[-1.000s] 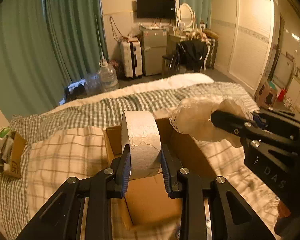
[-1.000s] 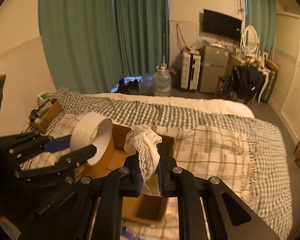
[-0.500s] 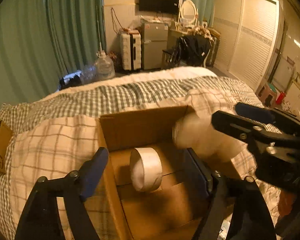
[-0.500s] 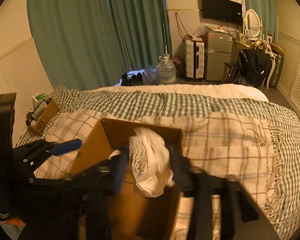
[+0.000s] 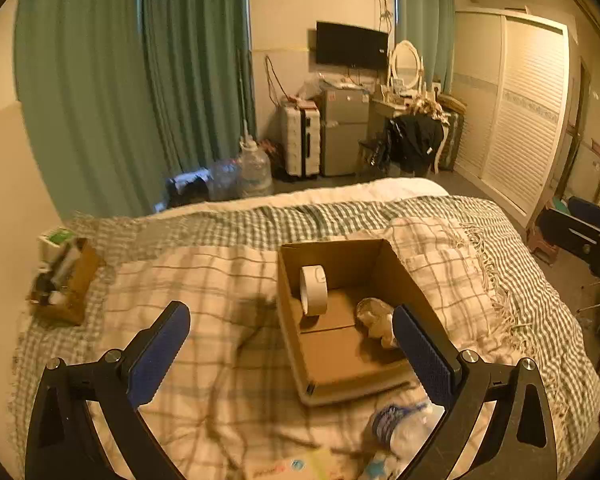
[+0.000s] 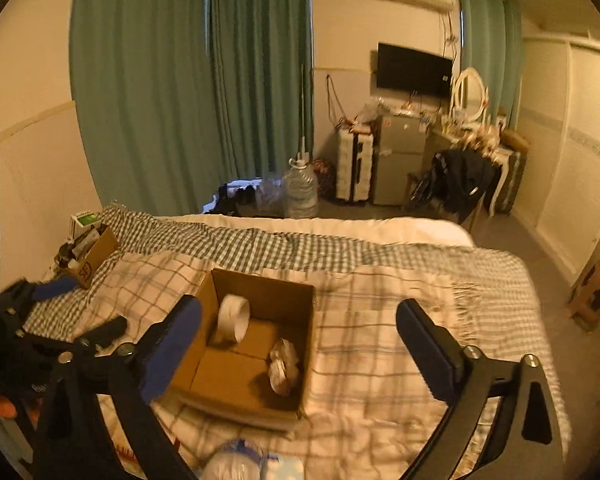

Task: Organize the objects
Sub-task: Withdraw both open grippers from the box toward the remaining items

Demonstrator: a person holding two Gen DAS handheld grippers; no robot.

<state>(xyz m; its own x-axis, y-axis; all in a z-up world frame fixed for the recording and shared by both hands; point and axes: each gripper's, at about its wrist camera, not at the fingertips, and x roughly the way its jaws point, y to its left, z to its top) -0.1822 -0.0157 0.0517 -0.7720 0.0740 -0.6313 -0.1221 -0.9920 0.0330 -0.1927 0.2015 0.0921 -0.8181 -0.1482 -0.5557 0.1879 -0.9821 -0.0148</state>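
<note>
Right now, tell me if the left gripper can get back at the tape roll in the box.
Probably yes. The tape roll stands on edge in the open-topped cardboard box, nothing covering it. The left gripper is empty, its jaws opening wide, aimed toward the box.

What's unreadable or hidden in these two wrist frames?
- Small box at the bed's edge: contents too small and blurred, both views.
- Lace cloth in the cardboard box: partly behind the left gripper's finger, left view.
- Bag: cut off by the bottom edge, right view.
- Left gripper: blurred at the right view's edge.
</note>
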